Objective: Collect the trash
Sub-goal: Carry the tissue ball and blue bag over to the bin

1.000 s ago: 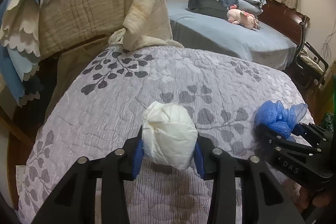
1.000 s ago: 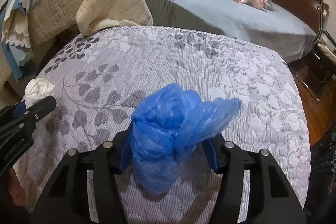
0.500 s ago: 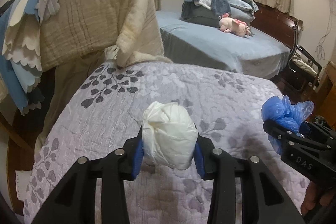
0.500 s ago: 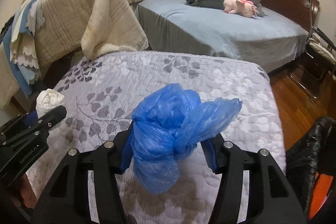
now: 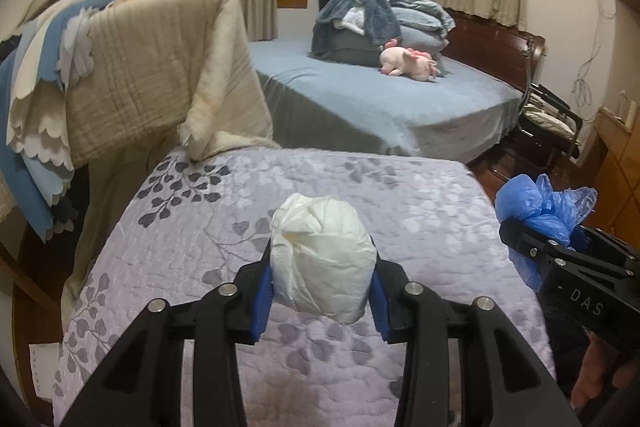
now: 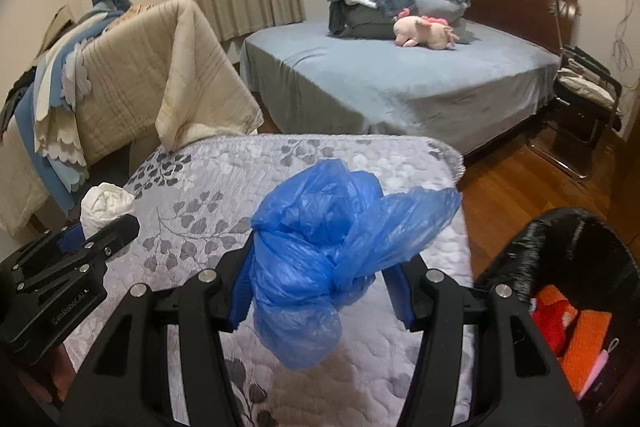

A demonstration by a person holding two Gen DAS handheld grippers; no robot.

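Left claw (image 5: 322,301) pinched a white wad (image 5: 322,259) between its blue pads, held clear above the quilt (image 5: 400,195). Right claw (image 6: 320,297) pinched a blue bag (image 6: 320,247) the same way. Both pieces were off the bed, 1 per claw, probably so both go in 1 trip. Black bin bag (image 6: 560,239) stood open to the right, some trash inside; likely the drop point.
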